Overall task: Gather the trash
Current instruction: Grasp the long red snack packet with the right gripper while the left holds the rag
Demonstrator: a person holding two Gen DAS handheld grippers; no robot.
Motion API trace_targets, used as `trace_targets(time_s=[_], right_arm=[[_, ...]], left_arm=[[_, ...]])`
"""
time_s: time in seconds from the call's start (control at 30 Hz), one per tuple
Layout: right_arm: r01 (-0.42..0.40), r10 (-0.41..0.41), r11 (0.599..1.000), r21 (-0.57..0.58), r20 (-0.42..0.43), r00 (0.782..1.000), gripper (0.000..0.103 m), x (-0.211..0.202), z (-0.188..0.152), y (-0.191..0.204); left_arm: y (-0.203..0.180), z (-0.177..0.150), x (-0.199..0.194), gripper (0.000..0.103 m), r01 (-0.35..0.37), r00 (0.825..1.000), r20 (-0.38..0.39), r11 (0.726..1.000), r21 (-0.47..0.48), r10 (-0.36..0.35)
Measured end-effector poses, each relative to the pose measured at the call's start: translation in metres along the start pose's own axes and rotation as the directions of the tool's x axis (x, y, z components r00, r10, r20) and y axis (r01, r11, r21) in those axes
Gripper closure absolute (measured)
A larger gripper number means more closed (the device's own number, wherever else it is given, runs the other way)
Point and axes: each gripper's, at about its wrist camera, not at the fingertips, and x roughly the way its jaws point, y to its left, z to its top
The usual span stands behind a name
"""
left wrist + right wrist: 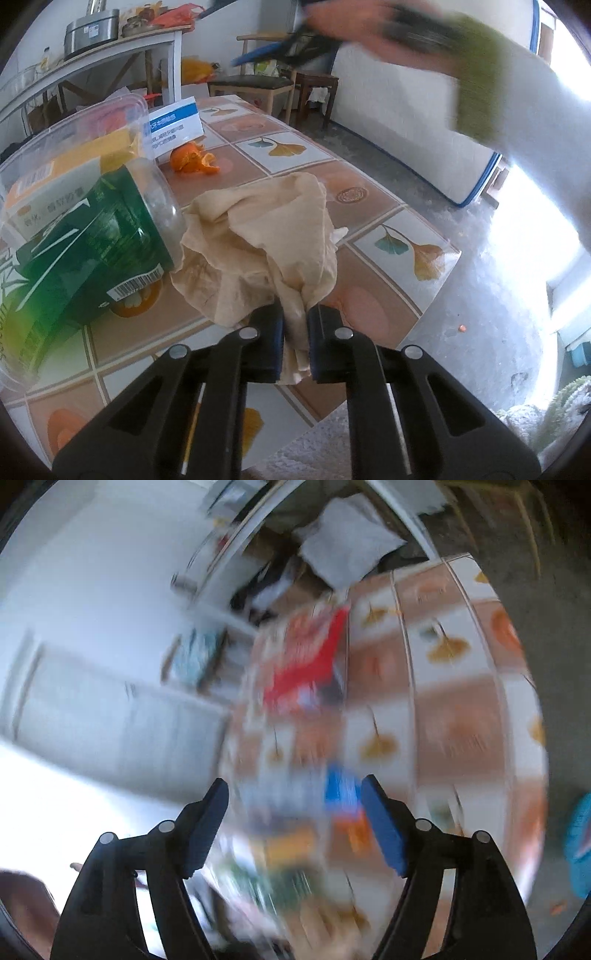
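Tissue, crumpled and beige, lies on the table near its front edge, touching a tipped green cup. The left gripper is pinched on a twisted tail of it, pads nearly meeting. It looks light, soft and easily torn, so that bunched tail seems the safest hold. Orange peel waits farther back. The right gripper stands wide with nothing between its fingers; the blurred view probably shows packets below.

Beige tissue, green bottle (barcoded), leaf-patterned tablecloth.
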Motion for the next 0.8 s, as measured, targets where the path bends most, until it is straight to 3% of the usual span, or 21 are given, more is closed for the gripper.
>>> trace_targets(time_s=[0.17, 0.37, 0.47, 0.6, 0.8], right_arm=[[0.091, -0.088, 0.985, 0.146, -0.029, 0.996, 0.031, 0.078, 0.071, -0.027], [0.056, -0.039, 0.978, 0.2, -0.088, 0.995, 0.037, 0.127, 0.093, -0.039], [0.043, -0.027, 0.983, 0.18, -0.092, 0.995, 0.052, 0.133, 0.093, -0.034], [0.041, -0.027, 0.988, 0.152, -0.095, 0.995, 0.081, 0.137, 0.09, -0.027], [0.01, -0.004, 0.992, 0.124, -0.052, 0.999, 0.098, 0.122, 0.087, -0.013]], left_arm=[[0.004, 0.0, 0.0, 0.095, 0.022, 1.0, 0.006, 0.999, -0.028, -0.022], [0.008, 0.0, 0.002, 0.095, 0.043, 0.999, 0.009, 0.998, -0.045, -0.042], [0.009, 0.0, 0.001, 0.095, 0.05, 0.999, 0.011, 0.998, -0.048, -0.049], [0.01, 0.0, 0.001, 0.095, 0.054, 0.998, 0.012, 0.997, -0.051, -0.053], [0.009, 0.0, 0.001, 0.095, 0.048, 0.999, 0.014, 0.997, -0.053, -0.048]])
